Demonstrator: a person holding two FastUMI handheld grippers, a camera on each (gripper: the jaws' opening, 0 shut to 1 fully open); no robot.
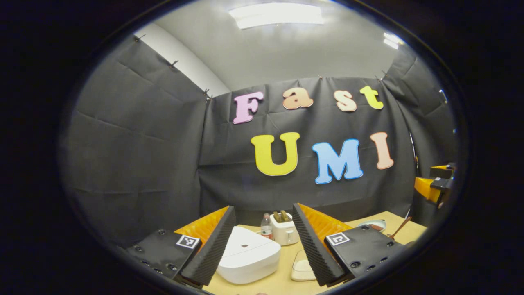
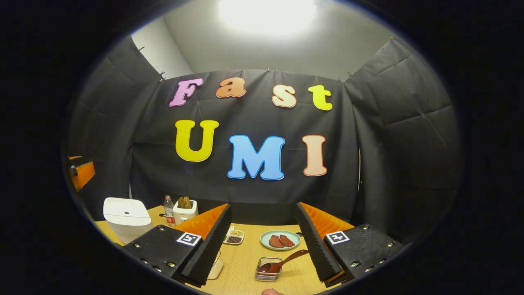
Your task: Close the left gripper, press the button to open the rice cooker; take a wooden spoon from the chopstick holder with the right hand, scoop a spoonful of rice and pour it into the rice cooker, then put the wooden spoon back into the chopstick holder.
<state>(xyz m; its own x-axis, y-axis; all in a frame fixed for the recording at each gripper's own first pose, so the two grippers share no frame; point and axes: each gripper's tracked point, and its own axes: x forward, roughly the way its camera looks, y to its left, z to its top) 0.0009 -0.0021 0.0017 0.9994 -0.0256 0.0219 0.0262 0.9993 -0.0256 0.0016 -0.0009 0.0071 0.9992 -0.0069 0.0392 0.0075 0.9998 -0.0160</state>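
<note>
Left hand-held gripper (image 1: 264, 246): jaws wide apart, nothing between them, held above the worktop (image 1: 282, 282). Task says close it first, so that's not done yet.

Rice cooker (image 1: 248, 255) sits directly ahead and below, between the left fingers, nearer the left one. Lid down. Small dark mark on top of the lid, probably the button (image 1: 245, 246); too small to be sure. Judgement: the move is shut the jaws, then go forward and down onto that mark. The left hand is clearly the nearer one; in the right gripper view the cooker is far off to the left.

Right hand-held gripper (image 2: 262, 246): also wide open, empty, hovering level over the worktop. Wooden spoon (image 2: 282, 262) lies ahead and low between its fingers, bowl end resting in a small wire holder (image 2: 268, 273), handle slanting up to the right towards the right finger. So the long axis runs left-near to right-far.

Behind the spoon: a plate (image 2: 280, 234) with reddish pieces. A toaster (image 1: 284, 232) and a bottle (image 1: 266, 227) stand beyond the cooker.
</note>
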